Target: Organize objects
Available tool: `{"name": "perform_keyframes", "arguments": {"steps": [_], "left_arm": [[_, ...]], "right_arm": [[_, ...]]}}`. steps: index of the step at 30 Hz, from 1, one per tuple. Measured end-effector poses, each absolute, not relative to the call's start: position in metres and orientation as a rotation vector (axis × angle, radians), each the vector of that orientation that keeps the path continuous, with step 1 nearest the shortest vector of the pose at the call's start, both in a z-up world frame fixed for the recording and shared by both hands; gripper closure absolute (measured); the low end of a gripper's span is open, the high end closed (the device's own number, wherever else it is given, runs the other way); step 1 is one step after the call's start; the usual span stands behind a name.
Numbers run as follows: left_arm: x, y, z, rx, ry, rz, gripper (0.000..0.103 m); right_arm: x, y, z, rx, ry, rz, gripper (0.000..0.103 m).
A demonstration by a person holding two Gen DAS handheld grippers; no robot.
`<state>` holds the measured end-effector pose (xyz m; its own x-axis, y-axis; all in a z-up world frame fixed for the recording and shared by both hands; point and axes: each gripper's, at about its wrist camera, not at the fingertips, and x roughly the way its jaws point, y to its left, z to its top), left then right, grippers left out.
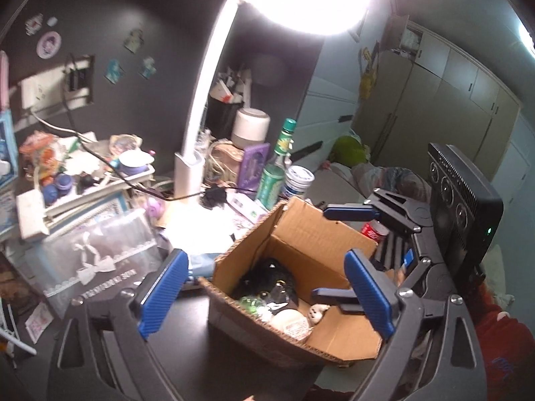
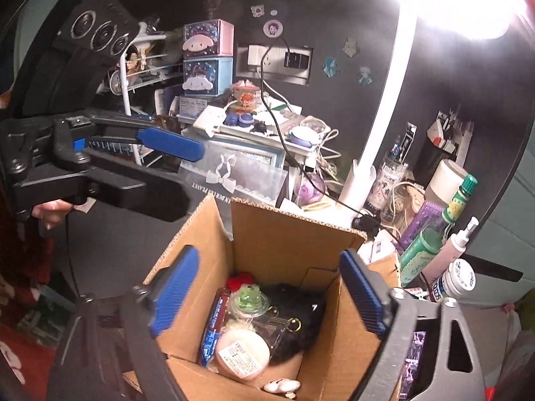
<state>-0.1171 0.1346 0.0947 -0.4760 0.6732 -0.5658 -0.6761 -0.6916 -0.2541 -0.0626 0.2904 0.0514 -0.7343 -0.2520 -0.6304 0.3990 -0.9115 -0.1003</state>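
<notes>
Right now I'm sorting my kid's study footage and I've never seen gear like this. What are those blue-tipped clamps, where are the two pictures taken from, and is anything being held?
There is no robot here. A person holds a hand-operated two-finger clamp in each hand, and each clamp carries a wide-angle camera looking forward along its fingers. One picture comes from the left gripper, the other from the right gripper; each also shows the other clamp off to one side. The blue ribbed strips are the finger pads.

Both grippers are over an open cardboard box on a dark, cluttered desk. Both stand open with nothing held between the pads.

Inside the box lie a round cream-coloured tin, a green frog trinket, something black and fluffy and a blue wrapped stick. Behind the box stand a white desk lamp, a green bottle and a white jar.
</notes>
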Motion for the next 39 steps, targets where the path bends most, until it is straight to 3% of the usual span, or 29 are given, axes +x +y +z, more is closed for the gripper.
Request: {"name": "perform_keyframes", "arguments": {"steps": [6,8,10,16,22,39], "left_arm": [[-0.094,0.107,0.098,-0.781,0.010,2.436,0.008],[-0.086,0.099,0.096,-0.749,0.002,2.526,0.001],[-0.076,0.090,0.093,-0.684,0.003,2.620,0.001],[-0.060,0.070,0.082,-0.631,-0.038,2.758,0.001],[-0.044,0.064,0.075,-0.596,-0.016,2.871,0.001],[-0.040,0.057,0.067,-0.634,0.000,2.913,0.001]], "right_arm": [[-0.054,0.290,0.062,0.802,0.287,-2.609,0.006],[-0.051,0.291,0.064,0.760,0.262,-2.610,0.006],[-0.046,0.290,0.066,0.702,0.256,-2.615,0.006],[-0.028,0.274,0.056,0.513,0.452,-2.604,0.005],[-0.014,0.268,0.057,0.398,0.462,-2.575,0.000],[-0.021,0.278,0.061,0.416,0.348,-2.574,0.000]]}}
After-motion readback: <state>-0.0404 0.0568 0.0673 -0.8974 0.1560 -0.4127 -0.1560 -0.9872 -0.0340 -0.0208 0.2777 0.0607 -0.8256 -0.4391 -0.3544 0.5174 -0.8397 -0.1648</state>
